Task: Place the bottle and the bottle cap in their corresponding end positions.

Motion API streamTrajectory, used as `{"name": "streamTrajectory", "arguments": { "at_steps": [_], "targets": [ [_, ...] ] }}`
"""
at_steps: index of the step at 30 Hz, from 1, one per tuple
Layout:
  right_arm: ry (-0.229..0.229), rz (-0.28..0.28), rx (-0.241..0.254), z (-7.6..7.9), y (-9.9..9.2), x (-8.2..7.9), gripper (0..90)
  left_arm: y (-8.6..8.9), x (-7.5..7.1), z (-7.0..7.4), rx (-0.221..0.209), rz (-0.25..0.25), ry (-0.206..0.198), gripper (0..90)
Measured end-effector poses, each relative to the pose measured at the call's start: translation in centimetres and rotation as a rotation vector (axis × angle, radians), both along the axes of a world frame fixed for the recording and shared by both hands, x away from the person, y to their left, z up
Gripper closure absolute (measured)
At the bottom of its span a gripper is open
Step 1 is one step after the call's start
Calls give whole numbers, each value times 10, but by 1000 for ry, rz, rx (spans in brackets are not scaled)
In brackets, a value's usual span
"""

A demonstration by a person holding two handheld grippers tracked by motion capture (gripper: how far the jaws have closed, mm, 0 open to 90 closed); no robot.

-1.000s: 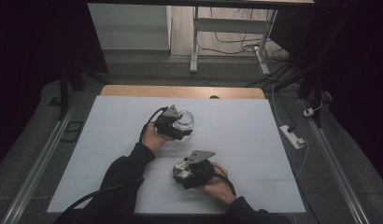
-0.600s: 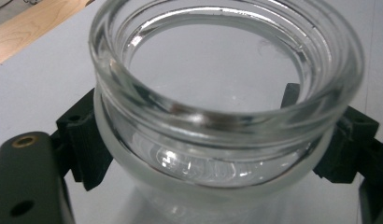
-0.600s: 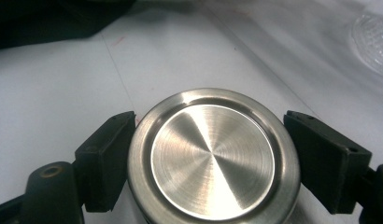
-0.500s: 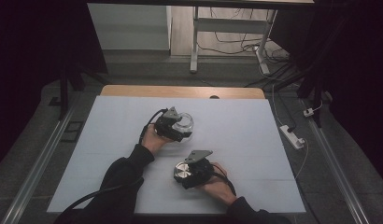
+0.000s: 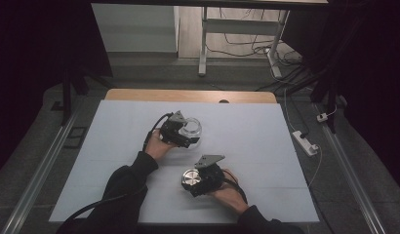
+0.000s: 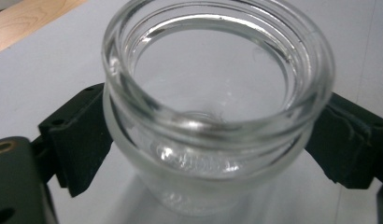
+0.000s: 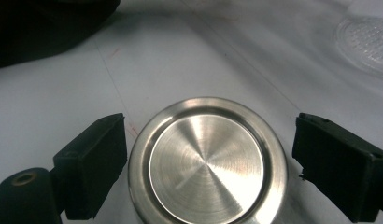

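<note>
High view shows the left gripper (image 5: 188, 135) with its fingers closed on a clear round glass jar (image 5: 191, 129) mid-tabletop (image 5: 266, 126), while the right gripper (image 5: 195, 179) straddles a round brushed-steel lid (image 7: 207, 161), fingers apart and seemingly untouching, so centre before squeezing.
</note>
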State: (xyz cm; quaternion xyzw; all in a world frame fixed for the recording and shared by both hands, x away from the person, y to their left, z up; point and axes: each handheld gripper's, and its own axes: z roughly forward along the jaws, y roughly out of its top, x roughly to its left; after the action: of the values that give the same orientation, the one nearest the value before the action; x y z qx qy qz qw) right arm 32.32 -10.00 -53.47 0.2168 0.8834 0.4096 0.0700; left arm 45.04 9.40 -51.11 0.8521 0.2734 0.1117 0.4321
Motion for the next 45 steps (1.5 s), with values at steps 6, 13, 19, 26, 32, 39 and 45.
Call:
{"name": "streamTrajectory", "arguments": {
  "at_steps": [6,13,19,26,32,39,45],
  "targets": [
    [-10,-9,28,7,-2,-1,85,5,-5,1,3,3,33,65],
    [-22,-13,39,15,-7,-2,76,10,-14,5,-2,9,48,45],
    [-32,-12,43,21,-10,-4,71,16,-24,7,-10,8,62,30],
    [-33,-10,40,25,-14,-4,53,20,-37,8,-2,-20,70,0],
    [-37,-13,41,28,-18,-5,40,22,-48,13,-19,-33,63,0],
    [-25,-19,53,33,-23,-6,27,26,-60,12,-21,-34,78,0],
    [-18,-12,60,37,-26,-9,17,32,-73,14,-36,-39,79,0]
  ]
}}
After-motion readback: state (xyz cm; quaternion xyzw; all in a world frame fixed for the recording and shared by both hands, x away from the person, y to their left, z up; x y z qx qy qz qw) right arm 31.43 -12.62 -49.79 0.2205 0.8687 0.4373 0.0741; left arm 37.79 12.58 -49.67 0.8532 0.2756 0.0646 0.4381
